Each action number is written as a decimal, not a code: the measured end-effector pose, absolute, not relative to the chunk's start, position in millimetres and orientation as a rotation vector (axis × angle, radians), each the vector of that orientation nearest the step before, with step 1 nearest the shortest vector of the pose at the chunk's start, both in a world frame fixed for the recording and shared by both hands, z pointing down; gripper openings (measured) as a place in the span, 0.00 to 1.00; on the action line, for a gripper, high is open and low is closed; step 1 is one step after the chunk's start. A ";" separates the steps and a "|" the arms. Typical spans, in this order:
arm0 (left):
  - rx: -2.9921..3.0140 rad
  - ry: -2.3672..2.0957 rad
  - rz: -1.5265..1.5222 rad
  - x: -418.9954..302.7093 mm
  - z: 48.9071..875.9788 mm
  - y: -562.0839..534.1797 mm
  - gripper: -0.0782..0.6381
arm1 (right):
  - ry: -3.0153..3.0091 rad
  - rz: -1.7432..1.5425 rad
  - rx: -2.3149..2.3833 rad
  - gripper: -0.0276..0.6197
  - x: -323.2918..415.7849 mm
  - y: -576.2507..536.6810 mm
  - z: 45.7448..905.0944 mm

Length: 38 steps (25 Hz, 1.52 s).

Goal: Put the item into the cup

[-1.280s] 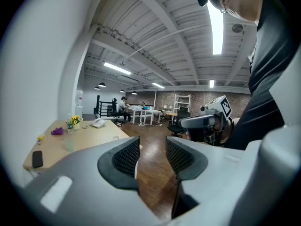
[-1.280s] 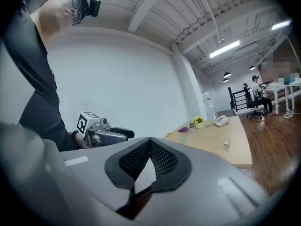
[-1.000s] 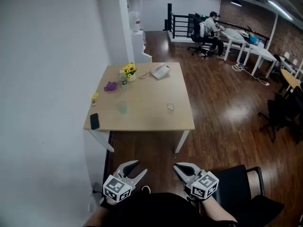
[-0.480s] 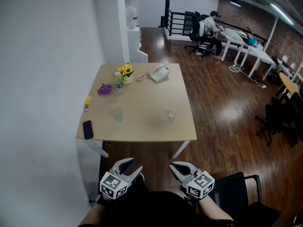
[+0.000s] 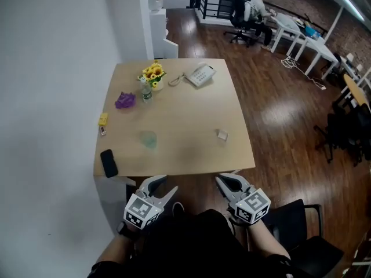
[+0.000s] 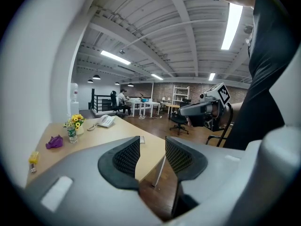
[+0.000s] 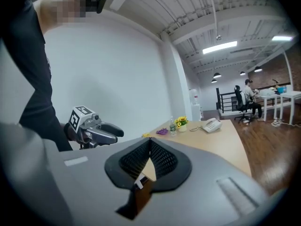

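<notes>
The room was brightly and evenly lit from above by ceiling strip lights [image 6: 233, 25]; pale glare was thrown back by the wooden floor [image 5: 278, 106]; only a soft sheen was left on the table [image 5: 185, 114], and little shadow was cast under it; the cup [image 5: 148, 138] was rendered faint and small against that top. Both gripper views were heavily bowed at the edges and ringed with black corners; the near parts of the left gripper [image 6: 151, 144] were shown slightly soft.

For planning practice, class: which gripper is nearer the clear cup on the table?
Left. The left gripper hangs off the table's near edge, slightly right of the cup; the right gripper is much further right.
</notes>
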<state>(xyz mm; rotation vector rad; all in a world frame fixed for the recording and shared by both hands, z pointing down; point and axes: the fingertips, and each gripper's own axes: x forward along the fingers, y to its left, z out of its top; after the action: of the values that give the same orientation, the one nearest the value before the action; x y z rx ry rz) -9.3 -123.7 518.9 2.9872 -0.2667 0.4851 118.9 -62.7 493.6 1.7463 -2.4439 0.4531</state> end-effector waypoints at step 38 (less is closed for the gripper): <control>2.712 -0.614 0.584 43.4 558.5 -290.7 0.34 | -1.630 0.964 1.540 0.07 401.8 -253.4 810.9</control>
<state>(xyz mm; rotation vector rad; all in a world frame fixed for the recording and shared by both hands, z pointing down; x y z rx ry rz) 43.4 -290.7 558.5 2.7124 -0.6144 0.5843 401.8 -253.4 810.9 1.5405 -1.6301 0.9645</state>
